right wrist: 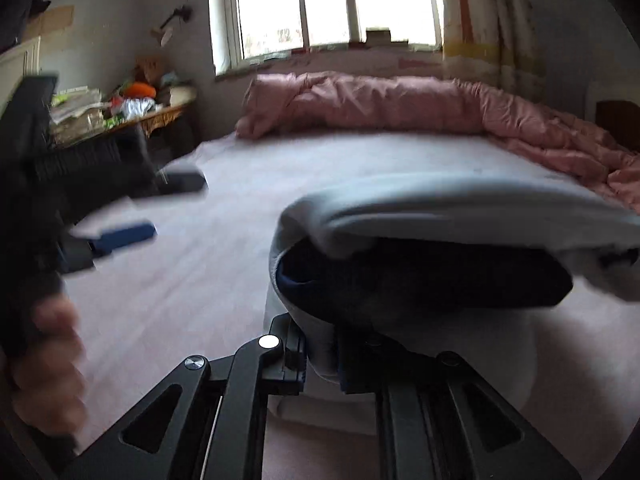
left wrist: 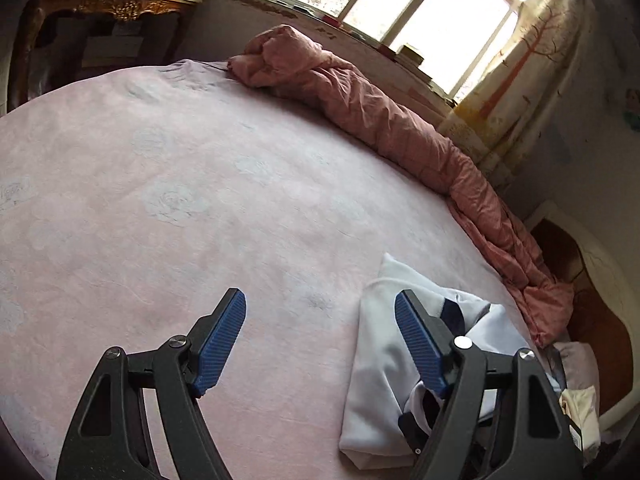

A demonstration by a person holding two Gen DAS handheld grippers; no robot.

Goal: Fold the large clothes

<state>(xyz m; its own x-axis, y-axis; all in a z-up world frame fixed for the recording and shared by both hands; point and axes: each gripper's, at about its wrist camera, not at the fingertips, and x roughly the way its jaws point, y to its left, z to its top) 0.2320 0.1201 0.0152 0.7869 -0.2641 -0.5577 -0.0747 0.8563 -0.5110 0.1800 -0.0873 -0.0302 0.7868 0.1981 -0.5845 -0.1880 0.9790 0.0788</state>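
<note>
- My right gripper (right wrist: 320,364) is pinched tight on the white and navy garment (right wrist: 440,216). The cloth bunches between my jaws and rises in a thick fold just in front of me.
- My left gripper (left wrist: 320,340) has its jaws wide apart, and nothing is between its blue pads (left wrist: 222,344).
- In the left wrist view the garment (left wrist: 380,364) lies on the pink bed sheet (left wrist: 180,200), off to the right of those open jaws, partly behind the right-hand finger.
- Its long side seems to run away from me, toward the rolled pink quilt (left wrist: 380,120) under the window (right wrist: 332,0).
- My right hand is nearer, since it already has the cloth.
- I think my left hand must go sideways to the right to catch a free edge.
</note>
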